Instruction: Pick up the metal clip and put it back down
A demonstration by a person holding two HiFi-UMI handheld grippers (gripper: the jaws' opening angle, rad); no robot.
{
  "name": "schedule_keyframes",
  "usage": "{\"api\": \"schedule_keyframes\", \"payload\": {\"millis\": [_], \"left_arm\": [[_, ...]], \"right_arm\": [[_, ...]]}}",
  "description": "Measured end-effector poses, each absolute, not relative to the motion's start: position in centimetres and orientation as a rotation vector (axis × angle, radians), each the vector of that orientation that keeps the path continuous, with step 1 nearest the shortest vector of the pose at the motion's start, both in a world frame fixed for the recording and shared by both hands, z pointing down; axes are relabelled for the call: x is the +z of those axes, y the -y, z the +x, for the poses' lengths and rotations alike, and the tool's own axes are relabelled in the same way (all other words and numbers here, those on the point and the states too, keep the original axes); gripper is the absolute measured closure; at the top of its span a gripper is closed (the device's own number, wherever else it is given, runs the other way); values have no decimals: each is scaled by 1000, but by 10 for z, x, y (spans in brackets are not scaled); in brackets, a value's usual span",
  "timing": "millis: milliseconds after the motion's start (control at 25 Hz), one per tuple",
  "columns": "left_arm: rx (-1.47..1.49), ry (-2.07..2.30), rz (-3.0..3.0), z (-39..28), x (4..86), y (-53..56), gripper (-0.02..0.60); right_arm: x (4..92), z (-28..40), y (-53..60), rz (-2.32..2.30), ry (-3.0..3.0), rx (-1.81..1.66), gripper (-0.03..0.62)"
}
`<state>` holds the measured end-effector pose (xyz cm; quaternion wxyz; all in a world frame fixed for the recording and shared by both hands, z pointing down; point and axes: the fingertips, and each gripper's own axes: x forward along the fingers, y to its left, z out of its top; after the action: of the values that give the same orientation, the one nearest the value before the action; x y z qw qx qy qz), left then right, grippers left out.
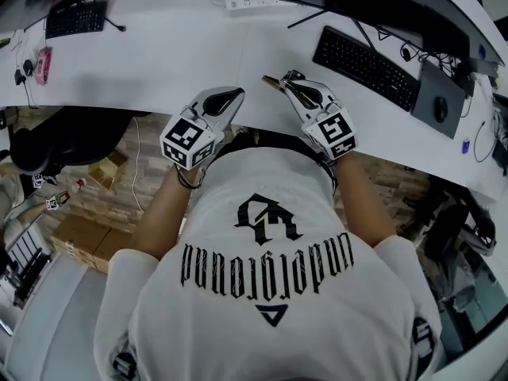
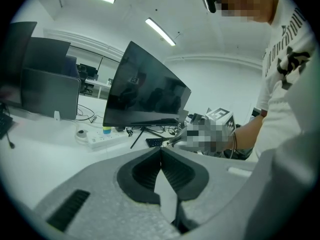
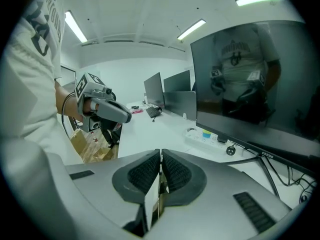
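Observation:
The metal clip (image 1: 272, 81) is a small brass-coloured piece sticking out of my right gripper (image 1: 287, 82), whose jaws are shut on it above the white desk (image 1: 182, 50). In the right gripper view a thin sliver of the clip (image 3: 161, 186) shows between the closed pads. My left gripper (image 1: 237, 94) hovers just to the left of it, shut with nothing between its pads (image 2: 172, 171). From the left gripper view the clip's tip (image 2: 171, 141) pokes out of the other gripper, which is blurred there.
A black keyboard (image 1: 365, 66) and a mouse (image 1: 441, 109) lie to the right on the desk. A white power strip (image 1: 252, 1) and a dark monitor (image 2: 145, 91) stand at the back. Another keyboard (image 1: 75, 18) sits far left. Cardboard boxes (image 1: 79, 240) rest on the floor.

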<state>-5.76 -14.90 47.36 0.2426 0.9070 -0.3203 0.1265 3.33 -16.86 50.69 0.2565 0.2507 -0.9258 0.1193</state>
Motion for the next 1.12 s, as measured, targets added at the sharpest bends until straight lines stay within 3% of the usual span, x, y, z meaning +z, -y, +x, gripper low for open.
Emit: {"api": "schedule_keyframes", "payload": {"millis": [1120], "left_arm": [[406, 872, 2371, -38, 541, 180, 566]], "right_arm": [[607, 41, 176, 564, 2472, 515, 568]]}}
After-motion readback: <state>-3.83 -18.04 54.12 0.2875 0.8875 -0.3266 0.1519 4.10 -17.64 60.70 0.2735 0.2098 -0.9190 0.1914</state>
